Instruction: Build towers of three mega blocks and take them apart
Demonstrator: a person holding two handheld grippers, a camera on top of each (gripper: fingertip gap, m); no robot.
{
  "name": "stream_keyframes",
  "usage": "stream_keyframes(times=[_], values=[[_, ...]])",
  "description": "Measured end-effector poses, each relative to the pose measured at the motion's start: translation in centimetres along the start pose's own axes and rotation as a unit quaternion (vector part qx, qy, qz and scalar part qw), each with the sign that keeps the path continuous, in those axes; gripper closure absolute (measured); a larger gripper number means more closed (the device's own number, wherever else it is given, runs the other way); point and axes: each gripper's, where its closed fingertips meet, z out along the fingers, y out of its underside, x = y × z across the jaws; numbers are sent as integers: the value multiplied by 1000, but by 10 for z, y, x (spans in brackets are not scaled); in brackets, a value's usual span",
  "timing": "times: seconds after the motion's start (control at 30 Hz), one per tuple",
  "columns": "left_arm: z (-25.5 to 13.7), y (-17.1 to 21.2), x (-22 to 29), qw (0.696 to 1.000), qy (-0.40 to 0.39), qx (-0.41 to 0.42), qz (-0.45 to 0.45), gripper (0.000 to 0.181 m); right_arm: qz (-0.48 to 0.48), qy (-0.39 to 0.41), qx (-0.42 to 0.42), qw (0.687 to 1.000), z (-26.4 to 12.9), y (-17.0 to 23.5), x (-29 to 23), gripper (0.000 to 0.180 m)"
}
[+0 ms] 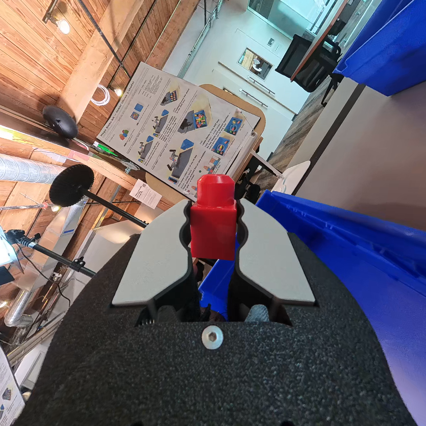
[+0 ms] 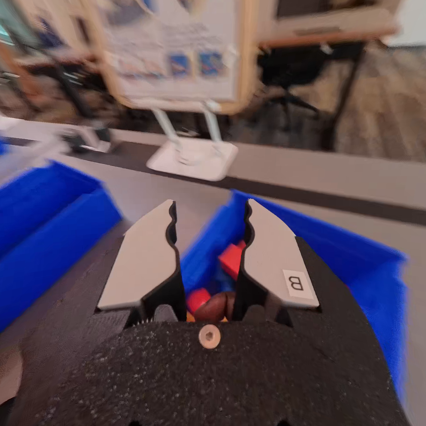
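1. The left gripper point(image 1: 213, 228) holds a red single-stud plastic mega block point(image 1: 213, 221) between its jaws, stud pointing away, raised beside a blue plastic bin point(image 1: 345, 242).
2. The right gripper point(image 2: 210, 221) hangs with jaws apart and empty over another blue plastic bin point(image 2: 334, 249) on the grey bench point(image 2: 299, 175); red blocks point(image 2: 230, 258) lie inside.

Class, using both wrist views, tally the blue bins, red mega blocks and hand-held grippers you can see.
Blue bins: 2
Red mega blocks: 3, one in the left hand-held gripper, two in one bin
Hand-held grippers: 2, the left one and the right hand-held gripper
Total: 7
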Motion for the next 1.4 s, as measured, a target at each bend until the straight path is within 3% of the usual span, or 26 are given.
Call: stream_keyframes(times=[0.1, 0.23, 0.43, 0.5, 0.63, 0.8, 0.87, 0.97, 1.1, 1.27, 1.4], values=[[0, -1, 1, 1000, 1, 2, 0, 144, -53, -162, 37, 985, -2, -27, -99, 123], [-1, -2, 1, 1000, 1, 6, -2, 144, -157, -307, -24, 938, 14, 1, -217, 120], [-3, -11, 5, 1000, 10, 30, 2, 144, -222, -350, -74, 907, 54, 61, -316, 119], [-3, -16, 9, 999, 18, 39, 5, 144, -223, -336, -59, 913, 63, 67, -325, 142], [-5, -24, 10, 998, 21, 55, 8, 144, -227, -350, -71, 906, 57, 66, -322, 145], [-4, -20, 7, 999, 16, 46, 2, 145, -247, -335, -72, 906, 41, 50, -302, 145], [-3, -7, -3, 1000, -12, 10, 10, 169, -247, -304, -52, 919, 33, 31, -283, 145], [-4, 16, -18, 999, -35, -24, -14, 172, -222, -225, 7, 949, 10, -14, -229, 145], [-6, 13, -25, 998, -48, -19, -43, 172, -194, -29, 38, 980, -26, -45, -112, 145], [-3, 10, -16, 999, -34, -20, -26, 172, -131, 176, -43, 975, -55, -14, 20, 145], [-3, 11, -16, 999, -35, -21, -29, 172, -80, 203, -103, 970, -39, 26, 66, 145]])
